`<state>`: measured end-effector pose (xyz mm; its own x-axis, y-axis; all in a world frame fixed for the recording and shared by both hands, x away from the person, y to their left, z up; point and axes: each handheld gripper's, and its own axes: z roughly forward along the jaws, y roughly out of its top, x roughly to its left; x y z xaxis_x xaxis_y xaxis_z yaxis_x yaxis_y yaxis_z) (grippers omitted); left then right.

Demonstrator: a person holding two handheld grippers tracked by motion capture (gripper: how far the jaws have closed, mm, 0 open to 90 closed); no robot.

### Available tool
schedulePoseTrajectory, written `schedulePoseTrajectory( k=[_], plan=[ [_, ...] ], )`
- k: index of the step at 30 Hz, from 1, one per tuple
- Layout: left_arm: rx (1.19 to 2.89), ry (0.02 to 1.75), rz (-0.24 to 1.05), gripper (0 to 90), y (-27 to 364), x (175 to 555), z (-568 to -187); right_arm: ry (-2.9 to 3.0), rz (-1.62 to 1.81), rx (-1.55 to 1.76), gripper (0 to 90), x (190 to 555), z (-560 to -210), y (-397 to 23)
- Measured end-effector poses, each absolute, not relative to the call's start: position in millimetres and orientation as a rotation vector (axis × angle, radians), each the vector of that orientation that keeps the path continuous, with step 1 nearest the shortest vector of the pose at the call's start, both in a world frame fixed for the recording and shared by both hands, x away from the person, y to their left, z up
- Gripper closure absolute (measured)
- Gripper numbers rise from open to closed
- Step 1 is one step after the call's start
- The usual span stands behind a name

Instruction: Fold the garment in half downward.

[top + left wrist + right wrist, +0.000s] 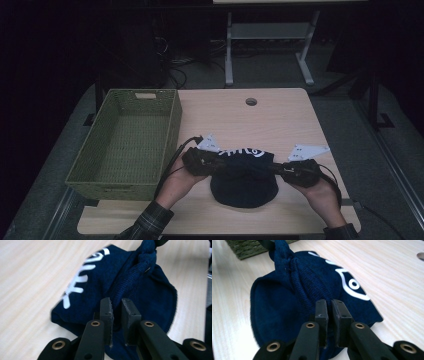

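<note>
Navy knit beanie (244,182): left tongs (216,162) and right tongs (276,170) are clamping opposite rim edges, stretching it open above tabletop (280,117).

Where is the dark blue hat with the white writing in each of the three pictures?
High view: the hat lies low in the middle of the table, between the two grippers.
Left gripper view: the hat sits mid-picture, its edge pinched in the jaws.
Right gripper view: the hat sits mid-picture, also pinched.
Shared landmark: the white lettering.
</note>
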<state>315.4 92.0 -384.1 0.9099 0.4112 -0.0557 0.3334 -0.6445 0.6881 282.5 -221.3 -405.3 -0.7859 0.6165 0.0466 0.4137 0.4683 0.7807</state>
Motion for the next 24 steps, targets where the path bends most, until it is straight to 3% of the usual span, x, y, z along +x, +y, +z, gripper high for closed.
schedulePoseTrajectory(
  k=[24],
  plan=[
    [2.459,0.513,-0.009,81.8,87,282,-431,2.639,1.138,0.893,80.9,240,-450,-212]
  ],
)
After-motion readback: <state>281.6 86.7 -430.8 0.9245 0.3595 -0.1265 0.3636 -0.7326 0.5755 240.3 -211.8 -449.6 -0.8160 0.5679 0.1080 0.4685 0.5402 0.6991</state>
